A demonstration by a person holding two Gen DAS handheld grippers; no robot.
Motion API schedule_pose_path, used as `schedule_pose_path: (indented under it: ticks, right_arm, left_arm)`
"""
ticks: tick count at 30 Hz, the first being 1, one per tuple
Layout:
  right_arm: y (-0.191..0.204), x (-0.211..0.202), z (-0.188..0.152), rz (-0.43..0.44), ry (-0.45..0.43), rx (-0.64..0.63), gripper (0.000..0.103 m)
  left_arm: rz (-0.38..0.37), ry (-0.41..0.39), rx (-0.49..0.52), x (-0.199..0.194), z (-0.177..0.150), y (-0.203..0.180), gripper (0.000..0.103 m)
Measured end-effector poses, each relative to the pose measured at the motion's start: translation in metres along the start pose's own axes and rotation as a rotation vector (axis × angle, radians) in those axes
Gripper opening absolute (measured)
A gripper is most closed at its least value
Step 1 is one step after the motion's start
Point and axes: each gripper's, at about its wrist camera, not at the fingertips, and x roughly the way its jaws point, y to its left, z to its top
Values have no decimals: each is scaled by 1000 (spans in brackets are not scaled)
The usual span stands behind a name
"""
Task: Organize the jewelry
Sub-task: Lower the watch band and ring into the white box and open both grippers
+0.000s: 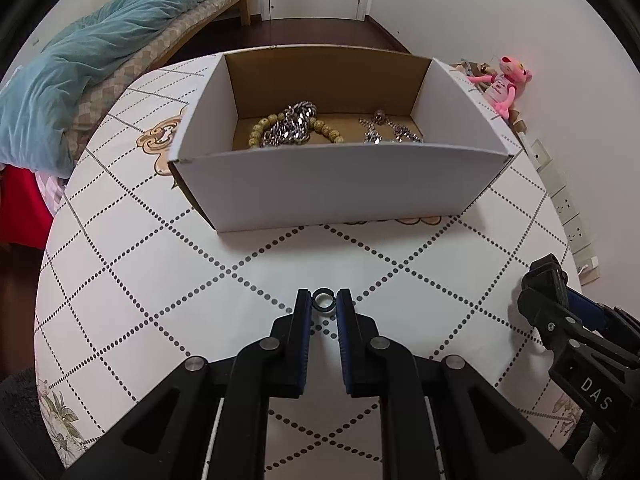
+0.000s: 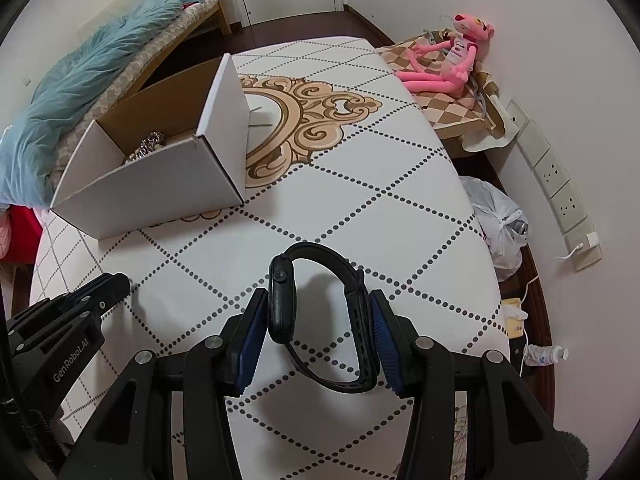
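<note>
In the left wrist view a small dark ring [image 1: 323, 301] sits pinched between the fingertips of my left gripper [image 1: 323, 303], just above the patterned table. Behind it stands an open white cardboard box [image 1: 332, 192] holding a beaded bracelet [image 1: 264, 128], a silver chain [image 1: 294, 124] and more silver pieces [image 1: 386, 130]. In the right wrist view my right gripper [image 2: 318, 318] is shut on a black smartwatch [image 2: 282, 300], one pad on the watch body and the other on the strap [image 2: 358, 320]. The box [image 2: 160, 196] lies to its upper left, the left gripper [image 2: 108, 288] at the left edge.
The table [image 2: 400, 200] carries a white cloth with dotted diamonds and a gold ornament. A pink plush toy [image 2: 448, 64] sits on a checked cloth at the far right. A white plastic bag [image 2: 500, 224] and wall sockets [image 2: 560, 192] lie beyond the table's right edge. A bed with blue bedding [image 1: 80, 68] is at left.
</note>
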Motion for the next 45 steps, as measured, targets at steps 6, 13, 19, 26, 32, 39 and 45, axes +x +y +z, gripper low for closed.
schedule_pose_path:
  ticks: [6, 13, 19, 26, 32, 39, 45]
  right_arm:
    - [3, -16, 7, 28, -34, 3, 52]
    - [17, -47, 37, 94, -97, -13, 52]
    - [42, -55, 88, 182, -112, -57, 52]
    - [72, -17, 142, 213, 1, -119, 52]
    - [88, 8, 152, 192, 136, -179, 58]
    - [80, 0, 153, 160, 149, -150, 71]
    - [72, -13, 148, 100, 137, -135, 92]
  left_arm:
    - [-18, -48, 10, -23, 8, -2, 10]
    - [-58, -130, 5, -67, 38, 3, 10]
    - [-100, -128, -11, -76, 85, 21, 10]
    - [-103, -41, -10, -49, 132, 41, 10]
    - [-58, 37, -54, -36, 147, 51, 26]
    - [-18, 12, -77, -49, 151, 64, 74]
    - [40, 19, -102, -56, 140, 77, 102]
